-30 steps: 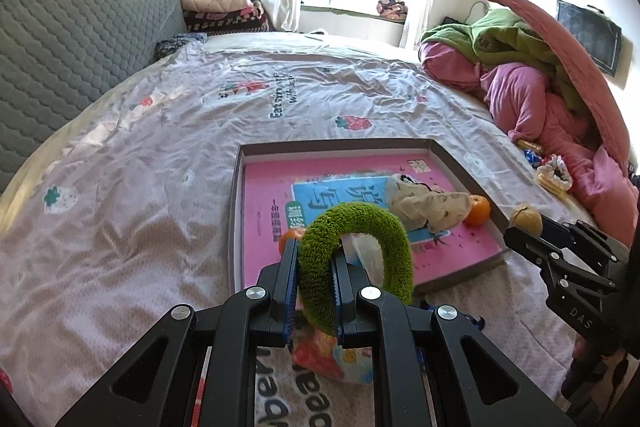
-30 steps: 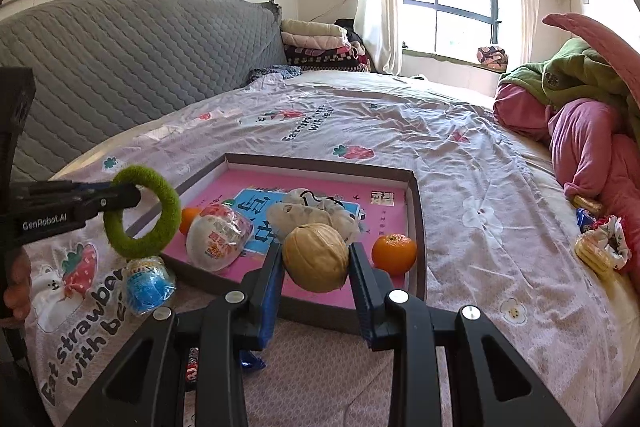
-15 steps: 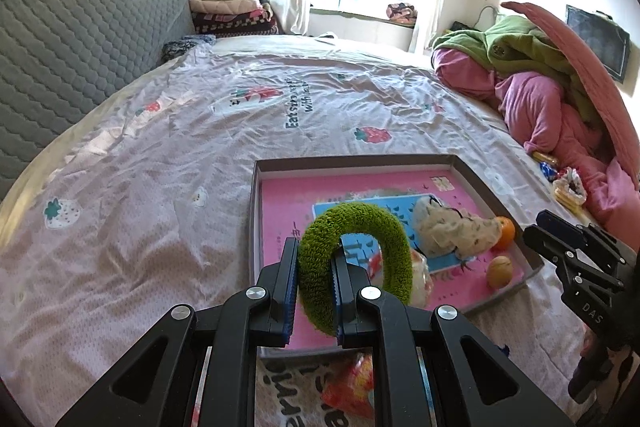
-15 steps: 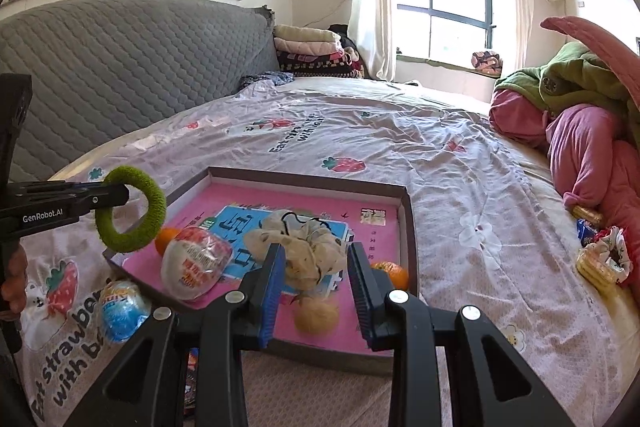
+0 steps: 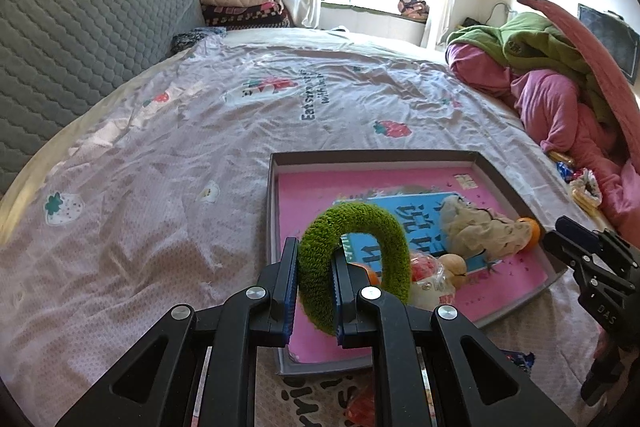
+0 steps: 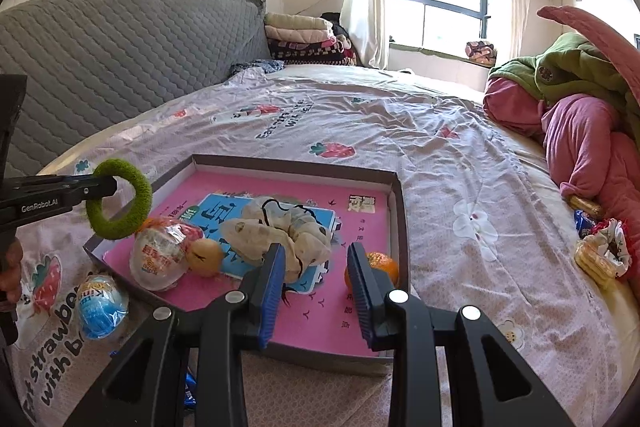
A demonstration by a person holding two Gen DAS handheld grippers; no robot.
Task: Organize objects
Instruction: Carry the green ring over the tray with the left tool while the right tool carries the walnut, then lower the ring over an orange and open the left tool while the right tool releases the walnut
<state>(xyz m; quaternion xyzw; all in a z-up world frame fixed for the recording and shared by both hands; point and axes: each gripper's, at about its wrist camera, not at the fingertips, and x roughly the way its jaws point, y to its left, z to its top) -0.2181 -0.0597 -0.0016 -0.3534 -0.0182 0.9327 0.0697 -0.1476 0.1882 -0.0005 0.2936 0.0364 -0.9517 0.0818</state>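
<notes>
Left gripper (image 5: 314,291) jaws clamp fuzzy green ring (image 5: 356,261) above shallow grey tray's (image 6: 400,223) near-left corner; right gripper (image 6: 316,291) jaws open, empty.

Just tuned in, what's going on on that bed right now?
Someone is tidying small items into a shallow tray on the bed. The left gripper is clamped on a fuzzy green ring, holding it above the tray's near corner. The right gripper is open and empty over the tray. A walnut, a beige scrunchie, an orange and a wrapped egg toy already lie inside; a blue one sits outside.
</notes>
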